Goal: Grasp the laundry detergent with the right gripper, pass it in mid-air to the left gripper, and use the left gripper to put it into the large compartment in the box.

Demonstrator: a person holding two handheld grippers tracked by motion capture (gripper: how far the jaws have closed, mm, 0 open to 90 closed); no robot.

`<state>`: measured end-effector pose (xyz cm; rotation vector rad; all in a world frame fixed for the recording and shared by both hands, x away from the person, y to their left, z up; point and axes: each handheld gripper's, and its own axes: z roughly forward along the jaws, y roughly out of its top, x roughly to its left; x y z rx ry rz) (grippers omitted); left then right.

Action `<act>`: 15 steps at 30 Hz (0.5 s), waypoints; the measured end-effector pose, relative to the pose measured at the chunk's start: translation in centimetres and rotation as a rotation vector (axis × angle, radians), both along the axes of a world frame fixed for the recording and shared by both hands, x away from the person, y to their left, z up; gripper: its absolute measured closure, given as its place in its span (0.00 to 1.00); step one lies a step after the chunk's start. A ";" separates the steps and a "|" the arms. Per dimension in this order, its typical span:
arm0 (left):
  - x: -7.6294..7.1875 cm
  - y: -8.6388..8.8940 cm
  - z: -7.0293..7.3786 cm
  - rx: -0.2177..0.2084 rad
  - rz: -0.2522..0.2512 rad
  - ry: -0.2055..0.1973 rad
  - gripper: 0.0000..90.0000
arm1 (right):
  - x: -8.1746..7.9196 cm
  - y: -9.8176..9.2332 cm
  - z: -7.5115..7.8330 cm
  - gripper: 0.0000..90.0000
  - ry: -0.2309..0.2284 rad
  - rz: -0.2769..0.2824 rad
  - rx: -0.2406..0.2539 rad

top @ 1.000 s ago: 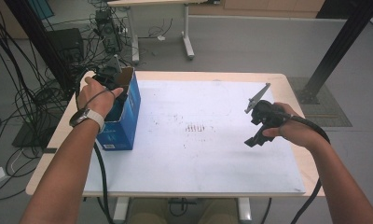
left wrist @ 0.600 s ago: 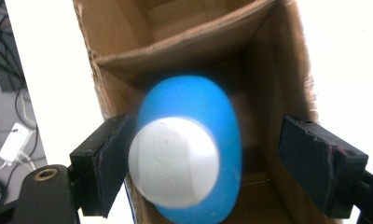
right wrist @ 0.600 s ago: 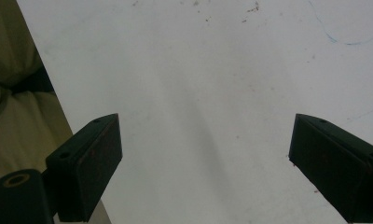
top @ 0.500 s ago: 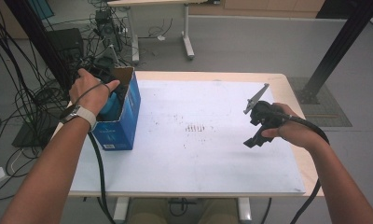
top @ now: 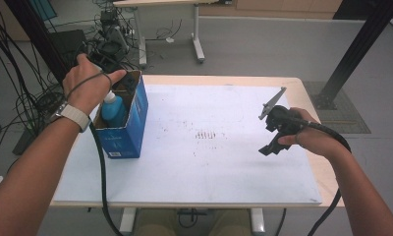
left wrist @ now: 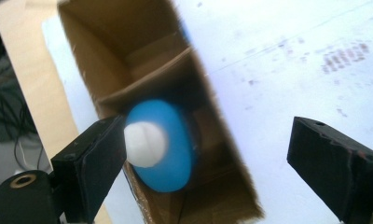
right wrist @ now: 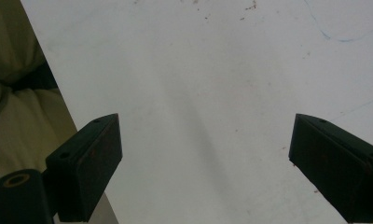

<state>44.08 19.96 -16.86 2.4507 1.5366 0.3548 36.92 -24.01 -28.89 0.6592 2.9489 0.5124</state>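
High view, blue bottle [top: 113, 109] upright in cardboard box [top: 130, 129], both grippers' jaws apart, empty.

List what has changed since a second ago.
The left gripper has lifted out of the blue box, its jaws just opening, leaving the blue bottle standing inside, nothing between them. The right gripper and the box stayed put.
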 end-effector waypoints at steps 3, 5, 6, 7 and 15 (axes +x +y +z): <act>-0.5 -0.8 1.3 -0.002 -0.055 -0.015 0.13 | -0.1 -0.2 0.2 0.10 0.000 -0.005 -0.001; -0.8 -1.3 2.0 -0.007 -0.085 -0.026 0.13 | -0.2 -0.3 0.3 0.10 -0.001 -0.008 -0.003; -0.9 -1.5 2.3 -0.008 -0.096 -0.029 0.13 | -0.2 -0.4 0.4 0.10 -0.002 -0.010 -0.003; -1.1 -1.8 2.6 -0.012 -0.115 -0.034 0.13 | -0.3 -0.4 0.4 0.10 -0.003 -0.010 -0.004; -1.8 -3.6 3.7 -0.025 -0.225 -0.035 0.12 | -0.5 -0.5 0.9 0.10 -0.006 -0.015 -0.008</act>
